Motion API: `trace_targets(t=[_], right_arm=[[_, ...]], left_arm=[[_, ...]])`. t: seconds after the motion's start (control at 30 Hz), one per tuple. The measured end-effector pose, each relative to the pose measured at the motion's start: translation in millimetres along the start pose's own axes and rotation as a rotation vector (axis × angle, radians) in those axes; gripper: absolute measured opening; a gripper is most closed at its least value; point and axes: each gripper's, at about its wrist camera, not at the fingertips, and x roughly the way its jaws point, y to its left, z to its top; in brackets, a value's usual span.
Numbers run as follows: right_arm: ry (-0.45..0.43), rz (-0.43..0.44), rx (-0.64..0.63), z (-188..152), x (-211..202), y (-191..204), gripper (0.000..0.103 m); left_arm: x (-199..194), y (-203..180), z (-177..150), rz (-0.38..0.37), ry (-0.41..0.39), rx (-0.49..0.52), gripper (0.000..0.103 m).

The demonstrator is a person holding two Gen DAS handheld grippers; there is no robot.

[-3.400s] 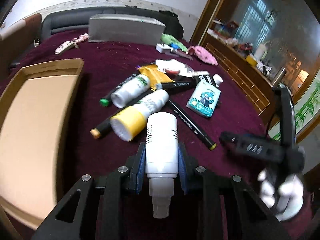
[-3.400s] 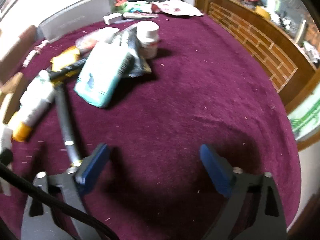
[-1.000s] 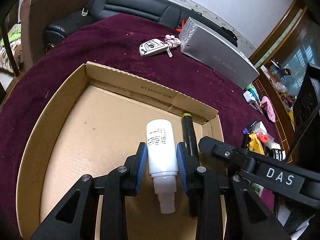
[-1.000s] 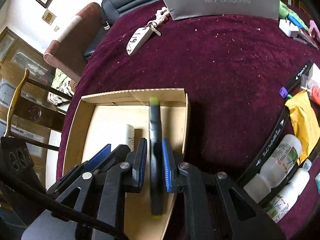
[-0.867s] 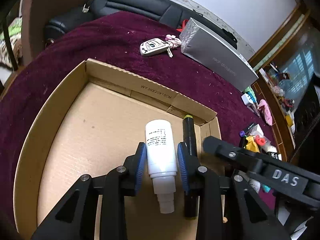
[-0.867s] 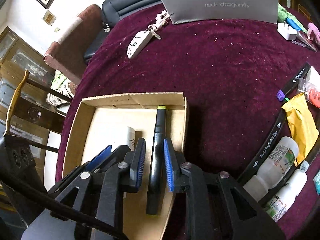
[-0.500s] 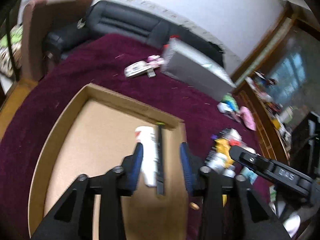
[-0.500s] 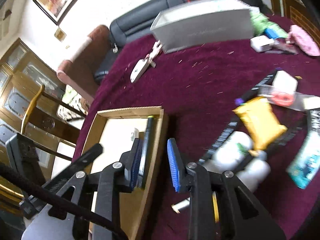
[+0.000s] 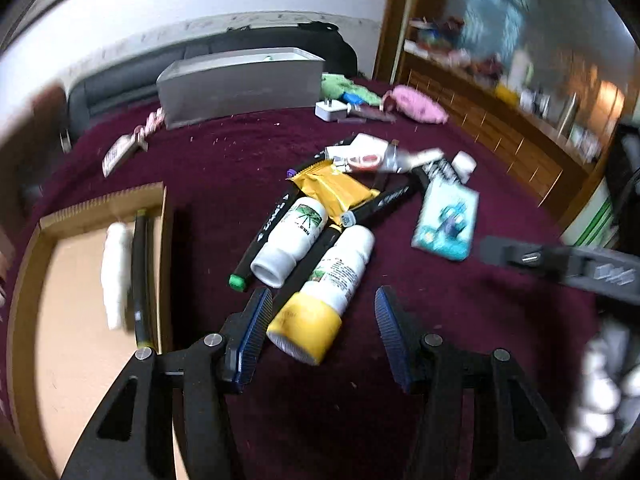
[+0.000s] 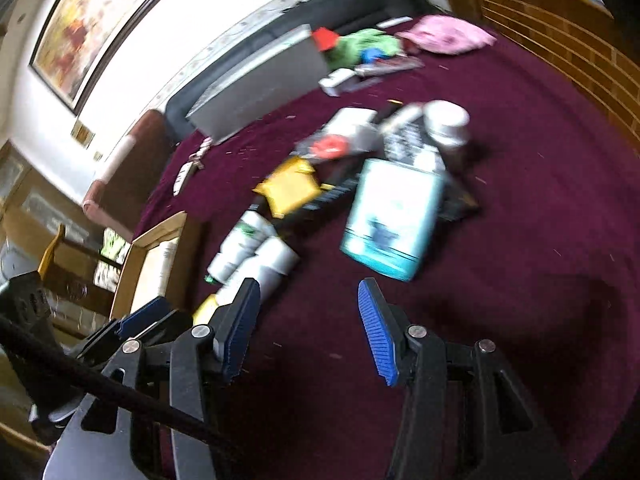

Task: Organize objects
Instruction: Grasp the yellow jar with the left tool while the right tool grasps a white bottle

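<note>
My left gripper is open and empty, its jaws on either side of the yellow-capped white bottle lying on the maroon cloth. Behind it lie a second white bottle, black markers, a yellow packet and a teal card pack. The cardboard box at the left holds a white bottle and a black marker. My right gripper is open and empty, low over the cloth in front of the teal card pack and the white bottles.
A grey box, a white charger, green and pink cloths and a key fob lie at the back of the table. A small white jar stands behind the pile. A wooden cabinet borders the right.
Both grippers let go of the white bottle and the black marker inside the box, opened wide, and swung right to the pile of objects on the cloth.
</note>
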Motion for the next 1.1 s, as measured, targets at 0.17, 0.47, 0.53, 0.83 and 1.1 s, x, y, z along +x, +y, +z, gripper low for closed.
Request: trace_targets(t=[0.17,0.47,0.53,0.83,1.1], right_arm=[[-0.014,0.007,0.055,-5.8,-15.1,-33.8,0.05],[0.001,0.036,0.056,-13.7,-12.8,-42.6,0.05],[0.01,0.044,0.045,-16.1,-9.8,-39.4,0.05],[0.104,0.125,0.006,-10.7,19.3,3.2,0.05],[0.209,0.125,0.022,-11.0,71.5,44.8,0.05]], left_arm=[[31.6,-10.9,-3.4,0.154,0.071,0.079,0.047],[28.8,-18.4,-21.6,0.085,0.084,0.069,0.042],[21.3,-18.0,-23.6,0.066,0.064,0.048,0.042],[-31.6,0.3,-41.6,-0.071,-0.015,-0.097,0.042],[-52.6,17.4,-52.2,-0.091,-0.062,-0.148,0.042]])
